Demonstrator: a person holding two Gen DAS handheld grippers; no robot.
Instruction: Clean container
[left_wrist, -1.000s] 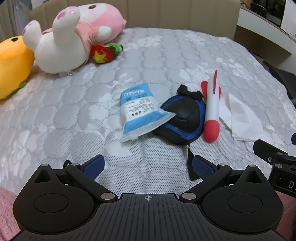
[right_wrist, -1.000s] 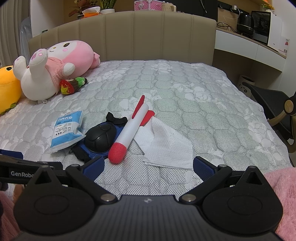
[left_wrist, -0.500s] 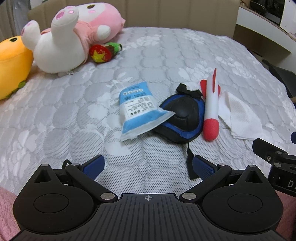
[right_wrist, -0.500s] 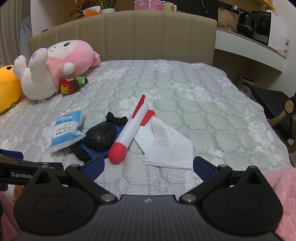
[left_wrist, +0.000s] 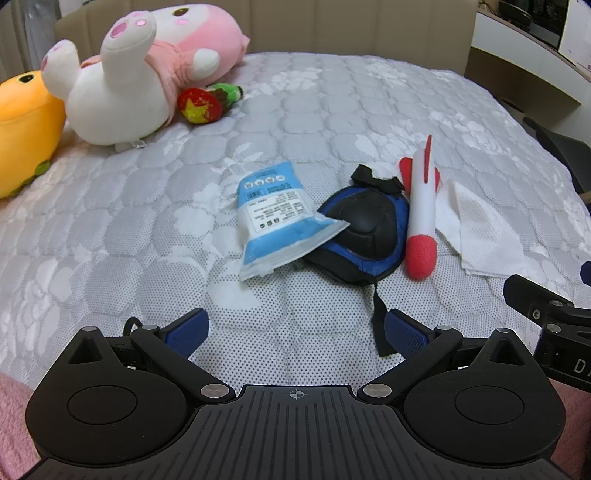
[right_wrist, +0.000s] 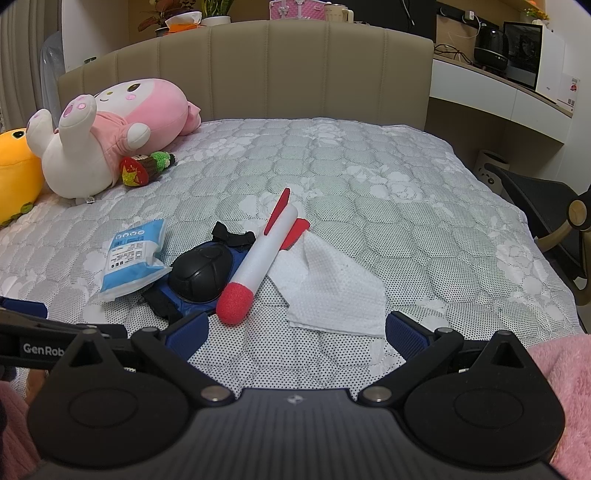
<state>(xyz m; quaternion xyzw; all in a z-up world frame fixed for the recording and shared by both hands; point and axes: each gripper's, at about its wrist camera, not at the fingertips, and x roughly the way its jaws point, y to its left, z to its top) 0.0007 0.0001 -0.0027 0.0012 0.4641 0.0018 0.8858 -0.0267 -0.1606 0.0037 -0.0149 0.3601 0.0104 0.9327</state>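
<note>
On the quilted bed (left_wrist: 147, 240) lie a blue and white wipe pack (left_wrist: 277, 218) (right_wrist: 129, 258), a black and blue knee pad (left_wrist: 364, 229) (right_wrist: 201, 273), a white foam rocket with a red tip (left_wrist: 421, 214) (right_wrist: 258, 258) and a white cloth (left_wrist: 480, 229) (right_wrist: 332, 284). No container shows. My left gripper (left_wrist: 295, 332) is open and empty, low over the bed's near side, short of the pack and pad. My right gripper (right_wrist: 295, 328) is open and empty, just short of the cloth and rocket tip.
A pink and white plush (right_wrist: 110, 136), an orange plush (right_wrist: 14, 173) and a small strawberry toy (right_wrist: 144, 168) lie at the back left. The headboard (right_wrist: 258, 74) stands behind. A desk (right_wrist: 498, 92) and a chair (right_wrist: 546, 206) are right of the bed.
Both grippers have stayed nearly still and open; the left view has shifted very slightly. Nothing on the bed has moved.
</note>
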